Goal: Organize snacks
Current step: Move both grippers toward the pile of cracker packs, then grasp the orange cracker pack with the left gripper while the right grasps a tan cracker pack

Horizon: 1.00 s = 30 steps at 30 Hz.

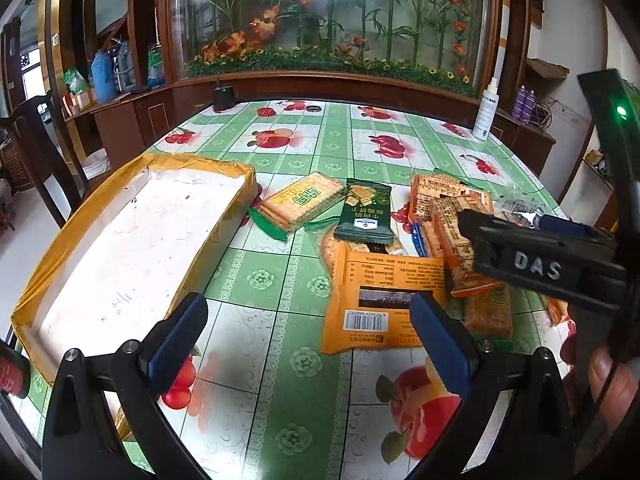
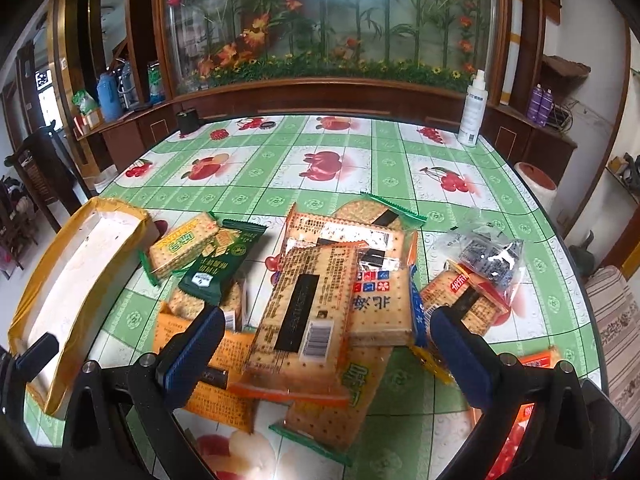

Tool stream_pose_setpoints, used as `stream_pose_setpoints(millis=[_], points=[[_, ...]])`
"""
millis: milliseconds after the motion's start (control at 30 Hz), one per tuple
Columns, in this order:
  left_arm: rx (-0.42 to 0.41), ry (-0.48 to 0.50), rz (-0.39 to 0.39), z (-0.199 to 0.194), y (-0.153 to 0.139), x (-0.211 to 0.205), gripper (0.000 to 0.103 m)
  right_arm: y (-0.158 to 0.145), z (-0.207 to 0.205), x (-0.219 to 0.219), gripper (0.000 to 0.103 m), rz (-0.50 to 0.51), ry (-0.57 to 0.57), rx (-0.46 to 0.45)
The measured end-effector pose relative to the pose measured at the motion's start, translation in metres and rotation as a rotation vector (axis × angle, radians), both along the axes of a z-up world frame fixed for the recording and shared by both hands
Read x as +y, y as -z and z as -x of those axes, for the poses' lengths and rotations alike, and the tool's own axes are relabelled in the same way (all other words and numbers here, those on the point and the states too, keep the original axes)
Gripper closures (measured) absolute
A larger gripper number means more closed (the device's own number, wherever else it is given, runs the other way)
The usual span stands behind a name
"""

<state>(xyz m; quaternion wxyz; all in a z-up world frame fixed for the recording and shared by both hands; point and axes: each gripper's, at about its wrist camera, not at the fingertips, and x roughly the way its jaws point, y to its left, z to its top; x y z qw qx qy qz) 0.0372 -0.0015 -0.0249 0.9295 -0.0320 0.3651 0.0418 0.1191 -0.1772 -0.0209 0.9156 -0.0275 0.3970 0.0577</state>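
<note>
Right wrist view alone showed the clear-wrapped cracker pack (image 2: 298,312) lying atop the snack pile (image 2: 360,280), its long axis running away from the camera, barcode nearest. The right gripper (image 2: 324,354) hung wide open, empty. The left gripper (image 1: 308,342) gaped empty beside the yellow-edged tray (image 1: 132,240).

Bright, even daylight, glare on the glossy tablecloth (image 1: 280,280), strong fisheye bending and dark vignetted corners, slightly soft focus.
</note>
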Motion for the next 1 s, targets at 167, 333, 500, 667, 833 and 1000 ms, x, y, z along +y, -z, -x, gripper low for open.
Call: stream_pose_setpoints(millis=[167, 333, 500, 667, 833, 1000], points=[[0.017, -0.008, 0.004, -0.004, 0.006, 0.004, 0.001, 0.011, -0.018, 0.012, 0.000, 0.029, 0.003, 0.036], [0.029, -0.007, 0.009, -0.007, 0.009, 0.005, 0.002, 0.028, -0.032, 0.025, 0.000, 0.093, 0.012, 0.077], [0.044, 0.004, 0.039, -0.012, 0.014, 0.001, 0.002, 0.038, -0.035, 0.023, 0.009, 0.112, 0.017, 0.085], [0.065, 0.046, 0.021, -0.018, 0.021, -0.018, 0.002, 0.031, -0.032, 0.014, 0.048, 0.067, -0.018, 0.068], [0.092, 0.075, 0.014, -0.028, 0.028, -0.033, 0.002, 0.029, -0.031, 0.003, 0.048, 0.038, -0.032, 0.070], [0.112, 0.098, 0.015, -0.034, 0.034, -0.043, 0.002, 0.022, -0.025, -0.015, 0.048, -0.029, -0.028, 0.054]])
